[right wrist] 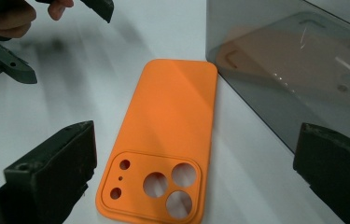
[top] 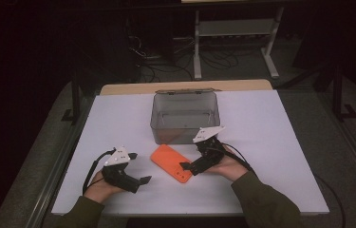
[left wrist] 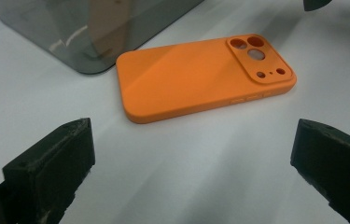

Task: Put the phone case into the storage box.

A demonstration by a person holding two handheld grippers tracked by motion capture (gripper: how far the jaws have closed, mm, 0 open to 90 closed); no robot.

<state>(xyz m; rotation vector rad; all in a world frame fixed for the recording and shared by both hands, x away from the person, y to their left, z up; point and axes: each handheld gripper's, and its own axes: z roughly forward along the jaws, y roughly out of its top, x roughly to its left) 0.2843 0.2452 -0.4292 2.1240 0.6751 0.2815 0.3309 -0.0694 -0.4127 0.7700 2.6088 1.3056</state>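
Observation:
An orange phone case [top: 170, 163] lies back up on the white table [top: 270, 156], just in front of a grey see-through box [top: 185, 116]. Its camera cut-out end points toward my right gripper [top: 192, 154], which stands open at the case's right end, jaws either side of that end [right wrist: 196, 172]. My left gripper [top: 138, 167] is open to the left of the case, apart from it, and faces the case's long side [left wrist: 193, 154]. The case [left wrist: 196, 79] rests flat, touched by neither gripper. A brownish shape shows through the box wall [right wrist: 275, 60]; I cannot tell whether it is a reflection.
The box stands open-topped at the table's middle. A wooden edge [top: 185, 87] runs along the far side of the table. Beyond it are a white shelf frame [top: 235, 28] and cables on a dark floor. Bare white surface lies left and right of the box.

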